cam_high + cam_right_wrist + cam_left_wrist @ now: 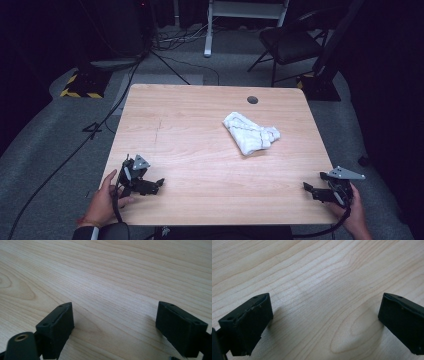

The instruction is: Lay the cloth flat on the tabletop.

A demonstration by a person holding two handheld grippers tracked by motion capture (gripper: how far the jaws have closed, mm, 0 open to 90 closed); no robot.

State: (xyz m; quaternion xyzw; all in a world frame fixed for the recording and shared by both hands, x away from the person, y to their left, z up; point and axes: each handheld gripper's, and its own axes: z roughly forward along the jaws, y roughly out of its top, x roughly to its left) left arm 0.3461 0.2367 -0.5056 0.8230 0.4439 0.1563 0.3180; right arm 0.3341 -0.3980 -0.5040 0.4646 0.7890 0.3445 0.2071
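Note:
A crumpled white cloth (251, 132) lies on the wooden table (200, 150), right of centre towards the back. My left gripper (156, 183) rests low on the near-left part of the table, held by a hand, far from the cloth. In the left gripper view its jaws stand wide apart over bare wood (324, 312), so the left gripper (325, 307) is open and empty. My right gripper (309, 188) sits at the near-right edge, also in a hand. The right gripper (115, 315) is open too, with nothing but wood grain between its fingers (58, 325).
A round grommet hole (252, 100) sits near the table's far edge. Beyond the table stand a black chair (290, 42), a white desk frame (210, 30), cables on the grey floor (165, 50) and a yellow-black striped base (82, 85).

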